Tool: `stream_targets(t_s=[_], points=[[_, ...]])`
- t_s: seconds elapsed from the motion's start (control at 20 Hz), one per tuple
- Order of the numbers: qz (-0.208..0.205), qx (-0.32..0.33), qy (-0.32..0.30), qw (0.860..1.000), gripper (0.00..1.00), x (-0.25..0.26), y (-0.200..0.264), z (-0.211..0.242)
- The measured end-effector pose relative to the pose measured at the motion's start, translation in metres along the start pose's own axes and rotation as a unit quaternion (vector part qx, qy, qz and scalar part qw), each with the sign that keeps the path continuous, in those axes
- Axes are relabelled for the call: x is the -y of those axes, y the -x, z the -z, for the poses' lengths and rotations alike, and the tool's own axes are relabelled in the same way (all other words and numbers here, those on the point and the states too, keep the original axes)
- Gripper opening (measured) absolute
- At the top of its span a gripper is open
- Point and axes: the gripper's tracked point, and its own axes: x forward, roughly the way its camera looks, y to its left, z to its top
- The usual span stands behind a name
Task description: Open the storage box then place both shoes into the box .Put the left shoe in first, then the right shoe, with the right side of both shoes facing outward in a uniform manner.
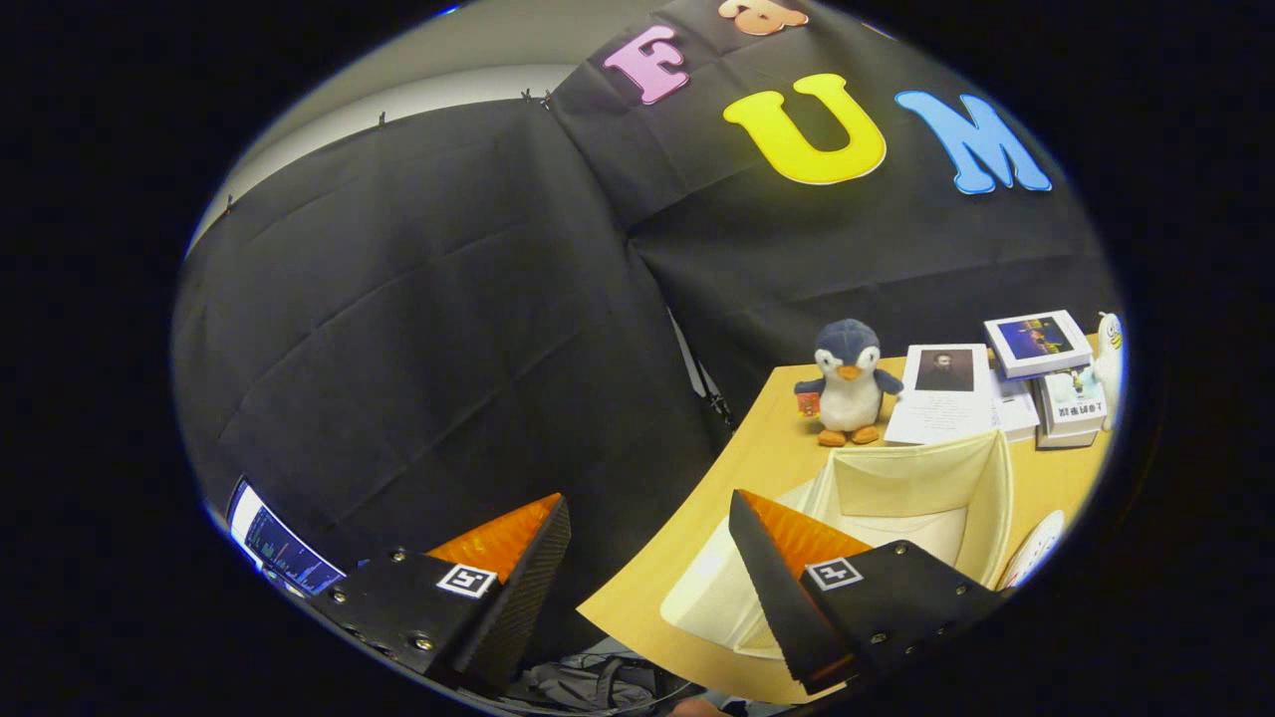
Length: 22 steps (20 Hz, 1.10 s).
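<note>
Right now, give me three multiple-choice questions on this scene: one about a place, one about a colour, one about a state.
1. Where does the grey-and-white plush penguin stand?
A. inside the box
B. on the wooden table beyond the box
C. between the jaws

2. What colour is the open fabric storage box?
A. cream
B. red
C. green

3. How does the gripper stand?
A. shut on a shoe
B. shut on the penguin
C. open, holding nothing

Answers: 1 B, it stands on the tabletop behind the box's far wall. 2 A, its walls are pale cream. 3 C, a wide gap separates the jaws.
</note>
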Motion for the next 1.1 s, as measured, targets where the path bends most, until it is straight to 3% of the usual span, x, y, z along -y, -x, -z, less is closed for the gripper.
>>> stream_targets(t_s=[0.7,1.1], points=[[0.114,0.018,0.003,0.993,0.97,0.138,0.083,-0.021],[0.188,0.008,-0.017,0.982,0.97,0.228,0.127,0.003]])
